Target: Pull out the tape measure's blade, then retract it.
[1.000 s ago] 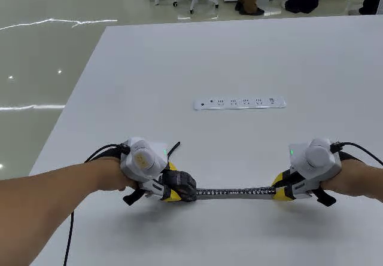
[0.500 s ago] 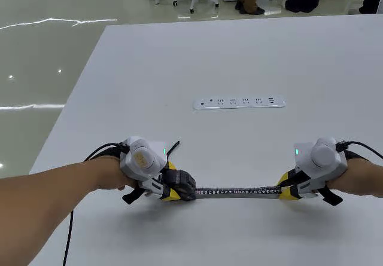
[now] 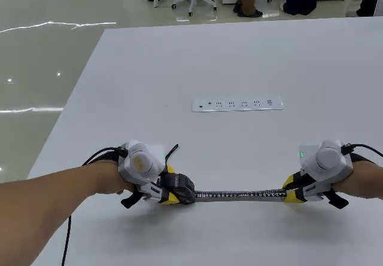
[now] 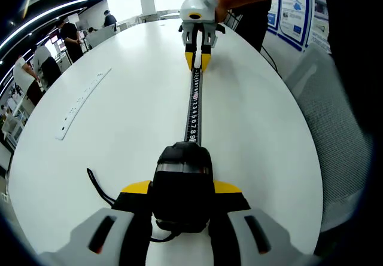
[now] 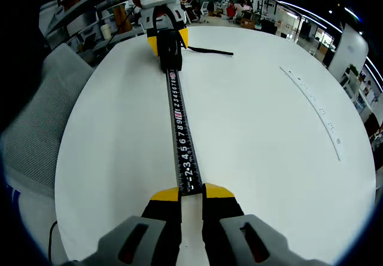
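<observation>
A black tape measure case point(image 3: 178, 188) rests on the white table point(image 3: 239, 57), held between the yellow-tipped jaws of my left gripper point(image 3: 170, 190). In the left gripper view the case point(image 4: 182, 179) sits between the jaws of that gripper point(image 4: 182, 188), and the blade point(image 4: 194, 107) runs straight away to the other gripper point(image 4: 197, 60). My right gripper point(image 3: 292, 192) pinches the blade's end. The dark numbered blade point(image 3: 239, 193) stretches flat between the two. In the right gripper view the blade point(image 5: 179, 134) leads from my shut jaws point(image 5: 191, 192) to the case point(image 5: 169, 54).
A white power strip point(image 3: 237, 104) lies on the table beyond the grippers. A thin black strap point(image 5: 206, 51) trails from the case. Office chairs and people's legs stand past the table's far edge. The near table edge is close below the grippers.
My right gripper has moved further right with the blade's end, so more blade is drawn out. The left gripper and case have stayed put.
</observation>
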